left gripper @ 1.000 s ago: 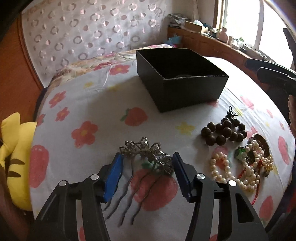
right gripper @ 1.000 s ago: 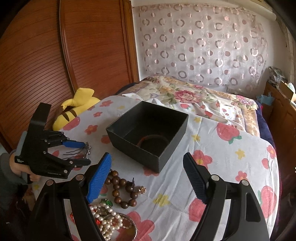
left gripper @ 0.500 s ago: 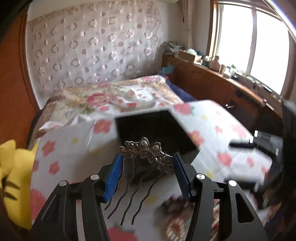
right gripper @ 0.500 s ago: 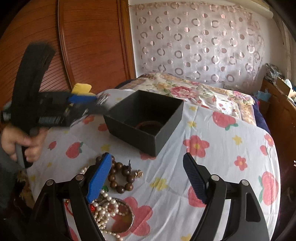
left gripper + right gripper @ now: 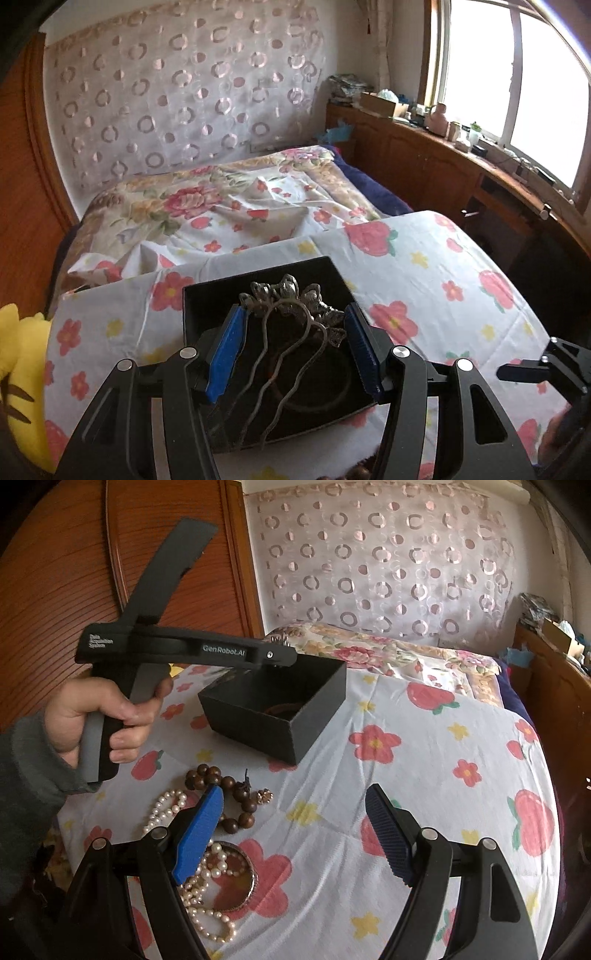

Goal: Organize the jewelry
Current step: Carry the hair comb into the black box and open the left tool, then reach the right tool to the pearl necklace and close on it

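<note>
Jewellery lies loose on the flower-printed white tablecloth [image 5: 424, 775]: a dark brown wooden bead bracelet [image 5: 225, 794], a string of cream pearls [image 5: 166, 808] at its 8 o'clock, a small gold floral piece [image 5: 264, 796] at its 3 o'clock, and a round amber-coloured disc with a metal rim [image 5: 232, 882] at 6 o'clock, part-covered by pearls and by the blue pad of the right gripper [image 5: 291, 834]. That gripper hangs over the cloth with its jaws spread wide and nothing between them. Beyond the beads, at 12 o'clock, stands the open black cardboard box [image 5: 280, 705] with a reddish ring on its floor, only an arc of it showing over the near wall. The left gripper [image 5: 295, 343], held by a hand [image 5: 107, 716] in a grey sleeve, reaches over the box; its jaws have just been opening a little, with the ornate silver hair comb with wavy prongs [image 5: 291, 325] between the pads, above the box opening. Whether both pads press on the comb cannot be told. From the right wrist only a tip of the comb's ornament shows past the black finger. A yellow plush toy [image 5: 18, 369] is cut off at 9 o'clock of the left view.
</note>
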`<state>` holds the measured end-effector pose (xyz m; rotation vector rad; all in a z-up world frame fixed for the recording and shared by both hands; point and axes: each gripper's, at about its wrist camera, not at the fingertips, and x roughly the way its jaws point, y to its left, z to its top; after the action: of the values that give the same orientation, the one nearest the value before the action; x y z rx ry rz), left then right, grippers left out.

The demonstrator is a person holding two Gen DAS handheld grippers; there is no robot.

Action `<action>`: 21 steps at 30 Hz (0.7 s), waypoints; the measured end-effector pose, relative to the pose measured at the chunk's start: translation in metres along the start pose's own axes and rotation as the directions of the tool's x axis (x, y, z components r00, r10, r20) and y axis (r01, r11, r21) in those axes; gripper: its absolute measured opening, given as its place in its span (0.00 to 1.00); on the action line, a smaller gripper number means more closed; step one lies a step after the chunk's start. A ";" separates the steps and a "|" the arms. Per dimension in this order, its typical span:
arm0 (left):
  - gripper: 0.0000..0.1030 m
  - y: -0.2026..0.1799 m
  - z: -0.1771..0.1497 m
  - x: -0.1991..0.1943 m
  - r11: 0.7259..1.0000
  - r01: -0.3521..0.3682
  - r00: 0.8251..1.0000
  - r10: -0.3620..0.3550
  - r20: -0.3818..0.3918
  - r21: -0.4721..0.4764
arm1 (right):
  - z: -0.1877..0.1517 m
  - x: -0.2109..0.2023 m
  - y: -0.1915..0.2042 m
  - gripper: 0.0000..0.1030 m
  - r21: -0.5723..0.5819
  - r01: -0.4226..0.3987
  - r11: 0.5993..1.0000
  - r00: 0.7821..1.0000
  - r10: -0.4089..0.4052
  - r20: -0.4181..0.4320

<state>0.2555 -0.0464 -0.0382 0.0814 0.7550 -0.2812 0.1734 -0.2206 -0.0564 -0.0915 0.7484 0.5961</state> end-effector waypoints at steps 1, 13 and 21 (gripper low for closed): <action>0.54 0.002 -0.001 0.001 1.000 0.002 1.000 -0.002 0.000 -0.005 | -0.001 0.001 -0.001 0.79 0.003 -0.001 1.000 1.000 0.001 -0.001; 0.68 0.007 -0.045 -0.052 1.000 0.012 0.999 -0.011 0.046 -0.019 | -0.019 -0.005 0.009 0.78 -0.011 -0.009 1.000 1.000 0.009 -0.016; 0.75 0.013 -0.102 -0.087 0.999 0.035 0.998 -0.033 0.049 -0.039 | -0.049 -0.007 0.027 0.56 -0.029 -0.039 0.999 0.996 0.036 -0.082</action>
<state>0.1309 0.0034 -0.0528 0.0238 0.7142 -0.2996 0.1246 -0.2157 -0.0846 -0.1303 0.8215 0.6423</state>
